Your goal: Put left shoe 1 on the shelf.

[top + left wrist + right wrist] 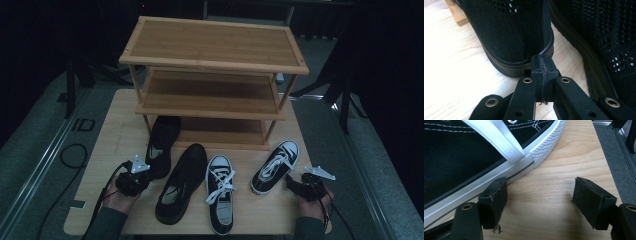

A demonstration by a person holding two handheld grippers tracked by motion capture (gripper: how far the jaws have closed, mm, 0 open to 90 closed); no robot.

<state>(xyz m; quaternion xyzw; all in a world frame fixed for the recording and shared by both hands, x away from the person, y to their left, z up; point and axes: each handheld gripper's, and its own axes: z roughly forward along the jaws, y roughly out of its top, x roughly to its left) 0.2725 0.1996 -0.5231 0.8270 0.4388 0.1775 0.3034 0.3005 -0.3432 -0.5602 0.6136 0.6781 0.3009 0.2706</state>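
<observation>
Four shoes lie on the wooden table (112, 135) in front of a bamboo shoe rack (210, 47). My left gripper (146, 174) is shut, its tips against the heel of a black mesh shoe (161, 142). In the left gripper view the pads (537, 65) are pressed together right at that shoe's heel (514, 32), with nothing visible between them. A second black mesh shoe (182, 180) lies just to its right. My right gripper (291, 181) stands open beside a black-and-white canvas sneaker (276, 166). One pad (495, 200) is close to the sneaker's white sole (499, 173), and bare table lies between the jaws.
Another black-and-white sneaker (220, 197) lies toe-forward in the middle near the front edge. The rack has three bare shelves; the left black shoe's toe reaches under the lowest one. A rack leg (456, 13) stands beside that shoe. Grey floor and dark stands surround the table.
</observation>
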